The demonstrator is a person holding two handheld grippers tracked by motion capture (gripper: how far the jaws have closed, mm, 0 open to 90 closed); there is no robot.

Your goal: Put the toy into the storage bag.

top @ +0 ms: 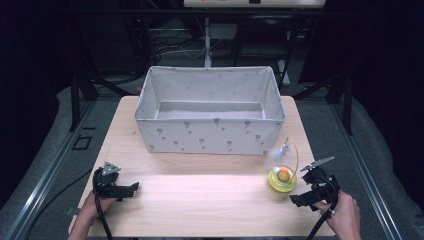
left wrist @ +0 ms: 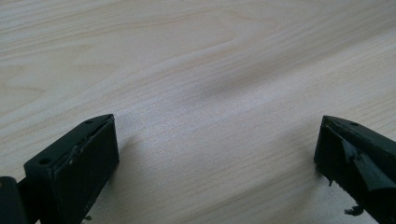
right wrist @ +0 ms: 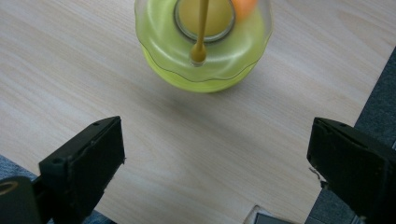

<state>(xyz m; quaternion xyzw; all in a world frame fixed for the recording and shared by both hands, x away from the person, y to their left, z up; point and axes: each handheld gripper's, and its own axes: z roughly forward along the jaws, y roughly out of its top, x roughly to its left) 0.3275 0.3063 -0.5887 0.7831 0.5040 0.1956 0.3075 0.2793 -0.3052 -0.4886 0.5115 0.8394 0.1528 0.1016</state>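
Pale wooden table [top: 200, 200] across the middle and lower frame, grain running side to side. Grey fabric box [top: 210, 131] on the table's far half, centred, open-topped, printed with small dark motifs, nothing visible inside. Grey floor [top: 55, 150] along left and right edges. Black frame legs [top: 75, 97] at upper left and upper right. Loose cables [top: 175, 47] at top centre, behind a white post [top: 207, 42].

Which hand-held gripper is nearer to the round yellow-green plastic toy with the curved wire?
Right. The right hand-held gripper is just beside the round yellow-green plastic toy, open, not touching. The left hand-held gripper is across the table's near edge.
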